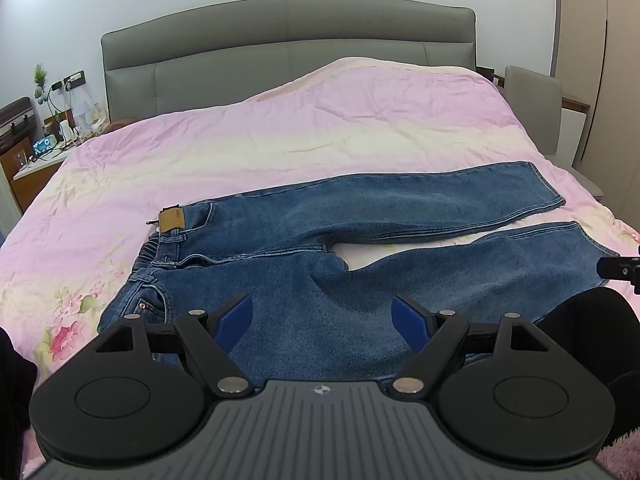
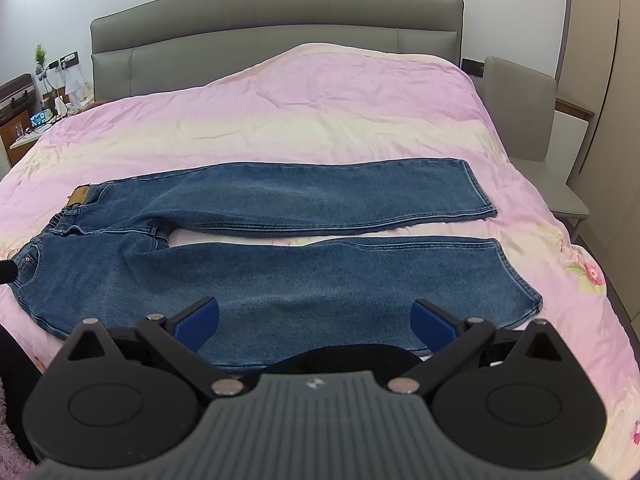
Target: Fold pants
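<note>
Blue jeans (image 1: 320,240) lie spread flat on the pink bed cover, waistband at the left with a tan leather patch (image 1: 172,220), both legs running to the right and slightly apart. They also show in the right wrist view (image 2: 300,272). My left gripper (image 1: 322,322) is open and empty, above the near hip and thigh. My right gripper (image 2: 316,322) is open and empty, above the near leg's front edge. The right gripper's tip shows at the left wrist view's right edge (image 1: 620,270).
The bed (image 1: 300,128) has a pink floral cover and a grey padded headboard (image 1: 288,40). A cluttered nightstand (image 1: 40,148) stands at the far left. A grey chair (image 2: 532,120) stands by the bed's right side. Wardrobe doors (image 2: 616,80) are at the right.
</note>
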### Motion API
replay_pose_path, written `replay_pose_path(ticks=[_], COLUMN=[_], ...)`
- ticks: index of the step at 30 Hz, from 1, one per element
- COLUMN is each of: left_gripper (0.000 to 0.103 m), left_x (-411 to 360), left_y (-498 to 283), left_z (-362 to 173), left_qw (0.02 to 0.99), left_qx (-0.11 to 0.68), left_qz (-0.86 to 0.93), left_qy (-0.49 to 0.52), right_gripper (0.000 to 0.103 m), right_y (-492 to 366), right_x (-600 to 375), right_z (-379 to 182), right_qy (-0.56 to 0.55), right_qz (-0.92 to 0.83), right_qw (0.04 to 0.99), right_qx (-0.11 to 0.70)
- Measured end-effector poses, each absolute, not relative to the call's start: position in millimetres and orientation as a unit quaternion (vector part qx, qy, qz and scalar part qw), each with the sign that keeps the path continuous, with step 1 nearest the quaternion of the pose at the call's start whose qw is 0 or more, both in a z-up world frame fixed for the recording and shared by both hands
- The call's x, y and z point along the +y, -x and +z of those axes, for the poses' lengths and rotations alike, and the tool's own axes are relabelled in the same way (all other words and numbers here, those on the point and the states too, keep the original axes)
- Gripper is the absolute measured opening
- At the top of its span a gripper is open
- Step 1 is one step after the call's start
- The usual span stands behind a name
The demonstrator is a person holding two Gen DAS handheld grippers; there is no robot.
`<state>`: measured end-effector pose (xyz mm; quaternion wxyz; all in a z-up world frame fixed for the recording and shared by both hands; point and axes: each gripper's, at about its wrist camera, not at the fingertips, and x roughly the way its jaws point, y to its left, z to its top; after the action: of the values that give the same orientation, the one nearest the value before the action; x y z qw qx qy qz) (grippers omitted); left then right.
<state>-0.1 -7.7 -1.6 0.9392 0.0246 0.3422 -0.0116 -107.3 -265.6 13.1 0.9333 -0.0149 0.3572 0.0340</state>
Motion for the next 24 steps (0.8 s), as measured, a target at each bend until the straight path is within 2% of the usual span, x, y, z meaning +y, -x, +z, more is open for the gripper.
replay_pose_path(ticks=[9,13,18,20,24], left_gripper=[0.091,0.086,0.082,0.081,0.081], left_x=[2.2,15.7,33.3,39.2,58.0], left_y=[-18.9,-34.8,-52.6,-60.8,-78.2], left_z=[-7.0,-9.9,-18.8,-25.7,-45.3], left_qw=[0.930,0.921,0.900,0.882,0.841], left_qx=[0.359,0.371,0.386,0.405,0.455], left_qz=[-0.021,-0.038,-0.084,-0.102,-0.128], left_qy=[-0.080,-0.113,-0.184,-0.218,-0.262], right_gripper=[0.098,0.097,0.081,0.069,0.058], right_y=[91.2,73.2,39.1,23.2,-3.0], right_x=[-281.4,-302.1,-341.6,-360.6,-393.5], right_z=[3.5,-1.0,-11.5,-18.1,-29.2], right_qy=[0.016,0.022,0.027,0.026,0.037], right_qz=[0.027,0.023,0.029,0.035,0.031], right_qw=[0.933,0.934,0.926,0.920,0.910], right_qx=[0.359,0.355,0.375,0.389,0.411])
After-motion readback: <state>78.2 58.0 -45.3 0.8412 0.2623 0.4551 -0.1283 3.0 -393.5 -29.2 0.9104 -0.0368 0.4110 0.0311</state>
